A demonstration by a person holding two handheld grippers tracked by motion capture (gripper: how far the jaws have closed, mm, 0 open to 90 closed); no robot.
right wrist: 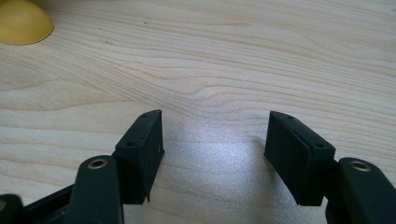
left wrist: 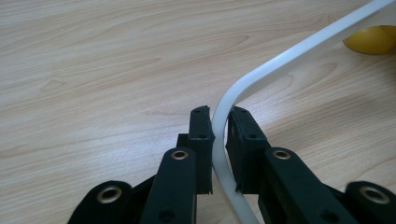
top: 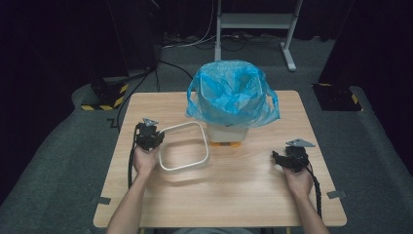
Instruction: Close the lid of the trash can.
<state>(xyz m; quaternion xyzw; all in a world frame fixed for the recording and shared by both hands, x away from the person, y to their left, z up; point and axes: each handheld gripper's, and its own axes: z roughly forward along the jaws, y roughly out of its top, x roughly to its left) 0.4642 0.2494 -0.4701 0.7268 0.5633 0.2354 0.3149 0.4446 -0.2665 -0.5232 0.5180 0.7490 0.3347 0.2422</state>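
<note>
A white square ring frame [top: 183,146] with rounded corners hangs a little above the wooden table [top: 243,195], left of centre. My left gripper [top: 155,140] is shut on its left edge; in the left gripper view the white rim [left wrist: 224,135] runs between the two black pads [left wrist: 201,126]. A small bin lined with a blue plastic bag [top: 233,92] stands at the table's back centre on a yellow base [top: 225,144]. My right gripper [top: 278,158] hovers over the right side of the table, open, with bare wood between its jaws [right wrist: 212,140].
A yellow foot of the bin [right wrist: 21,21] shows at the top left of the right gripper view, and another [left wrist: 371,39] at the right edge of the left gripper view. A metal stand [top: 253,22] is on the floor behind the table.
</note>
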